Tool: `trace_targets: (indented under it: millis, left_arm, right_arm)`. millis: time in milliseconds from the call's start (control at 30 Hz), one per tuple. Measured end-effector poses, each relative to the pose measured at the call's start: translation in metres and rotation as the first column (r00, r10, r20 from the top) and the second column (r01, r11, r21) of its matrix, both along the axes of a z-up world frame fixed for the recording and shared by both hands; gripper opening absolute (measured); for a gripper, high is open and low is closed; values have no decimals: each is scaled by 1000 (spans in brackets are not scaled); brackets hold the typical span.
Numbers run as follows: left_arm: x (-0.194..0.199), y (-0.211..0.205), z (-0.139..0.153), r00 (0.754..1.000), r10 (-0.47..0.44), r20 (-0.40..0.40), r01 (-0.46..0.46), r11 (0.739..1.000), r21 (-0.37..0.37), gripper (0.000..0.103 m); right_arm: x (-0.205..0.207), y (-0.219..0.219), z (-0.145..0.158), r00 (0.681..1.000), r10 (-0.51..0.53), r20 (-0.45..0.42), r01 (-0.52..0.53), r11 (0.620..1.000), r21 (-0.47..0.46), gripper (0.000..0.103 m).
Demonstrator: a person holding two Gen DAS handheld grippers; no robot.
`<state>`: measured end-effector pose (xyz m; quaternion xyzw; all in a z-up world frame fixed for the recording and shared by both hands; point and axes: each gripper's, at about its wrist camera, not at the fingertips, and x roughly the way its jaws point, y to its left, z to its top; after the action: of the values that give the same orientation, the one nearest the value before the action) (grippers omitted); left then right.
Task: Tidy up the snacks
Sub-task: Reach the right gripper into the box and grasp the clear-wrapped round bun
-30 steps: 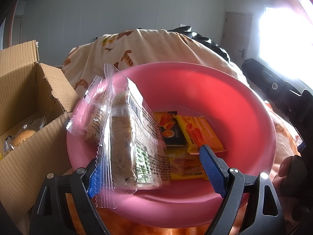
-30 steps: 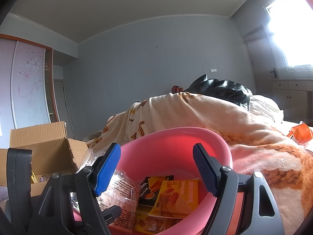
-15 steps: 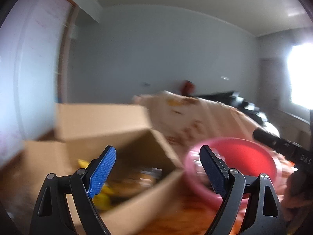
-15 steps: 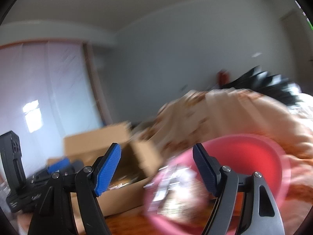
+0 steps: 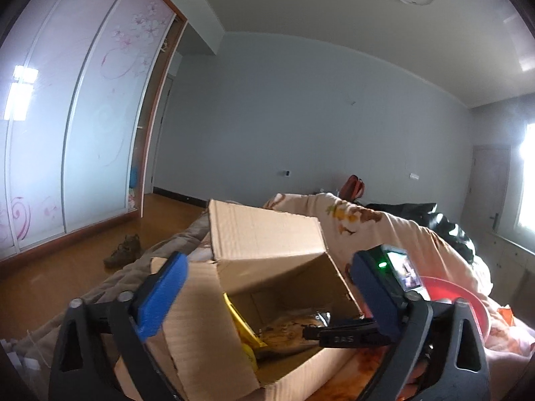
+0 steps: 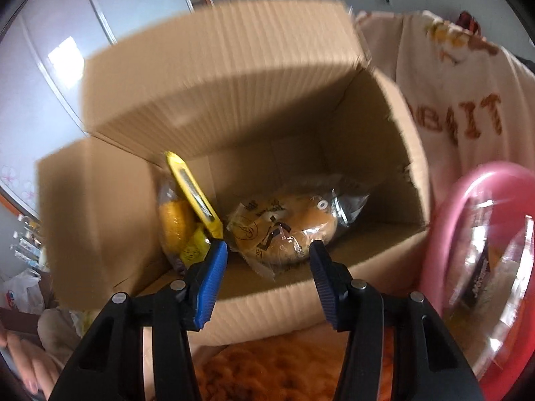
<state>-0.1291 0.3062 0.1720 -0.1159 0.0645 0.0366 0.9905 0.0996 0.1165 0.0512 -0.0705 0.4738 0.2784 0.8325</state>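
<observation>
An open cardboard box point(image 6: 207, 77) on the orange blanket holds a bagged round bun point(image 6: 284, 230) and a yellow packet point(image 6: 190, 193). My right gripper point(image 6: 267, 250) tilts down over the box's near wall; its jaws are closing, with nothing pressed between the pads and the bun just beyond the tips. The pink bowl point(image 6: 448, 207) stands right of the box with clear-wrapped snacks point(image 6: 501, 254) in it. In the left wrist view my left gripper point(image 5: 267, 295) hovers level before the box point(image 5: 267, 234), its jaws opening wide and empty. The right gripper's black body point(image 5: 347, 336) crosses the box there.
A cream printed quilt point(image 5: 374, 220) is heaped behind the box and bowl, with a dark jacket point(image 5: 434, 220) on it. Sliding wardrobe doors point(image 5: 83, 117) line the left wall, and a shoe point(image 5: 123, 250) lies on the wooden floor. A person's hand point(image 6: 20, 361) shows at the lower left.
The left gripper let go of the clear-wrapped bar over the pink bowl and swung left to the box. The right gripper swung left, tipped down over the box, and its jaws narrowed.
</observation>
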Motion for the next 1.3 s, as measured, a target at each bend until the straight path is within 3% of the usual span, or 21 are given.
trace_targets:
  millis: [100,200,267,333,400,533,567,633,667,967,1300]
  left_arm:
    - [0,2,-2,1000,0,6,0,1000,-10,102]
    - [-1,5,-2,1000,-6,5,6,1000,-24,102]
    - [-2,8,-1,1000,-8,11,9,999,-33,102]
    - [-2,9,-1,1000,-8,13,8,999,-42,102]
    - [-2,12,0,1000,-5,14,6,998,-55,102]
    - [-3,15,0,1000,-7,17,8,997,-78,102]
    - [-3,16,1,1000,-6,18,8,997,-81,102]
    - [-3,17,1,1000,-6,21,8,996,-86,102]
    - [-4,17,1,1000,-5,21,7,996,-87,102]
    - [-2,14,1,1000,-2,22,4,997,-82,102]
    - [-2,15,0,1000,2,23,0,996,-84,102]
  right_arm:
    - [16,16,-19,999,-8,-50,3,996,-87,54]
    - [20,29,-32,999,-14,-29,8,985,-173,72]
    - [18,39,-37,1000,-12,-3,11,974,-228,74]
    - [16,45,-44,999,-18,29,26,959,-283,71]
    - [20,46,-44,998,-28,63,45,953,-299,59]
    - [19,37,-46,996,-38,83,60,959,-275,46]
    - [16,35,-45,995,-35,97,61,960,-273,39]
    - [10,28,-37,990,-48,133,81,964,-254,16]
    - [6,25,-32,987,-47,152,84,967,-241,11]
    - [-32,15,-5,969,-21,247,68,980,-185,3]
    - [-52,11,31,921,-21,388,77,989,-129,0]
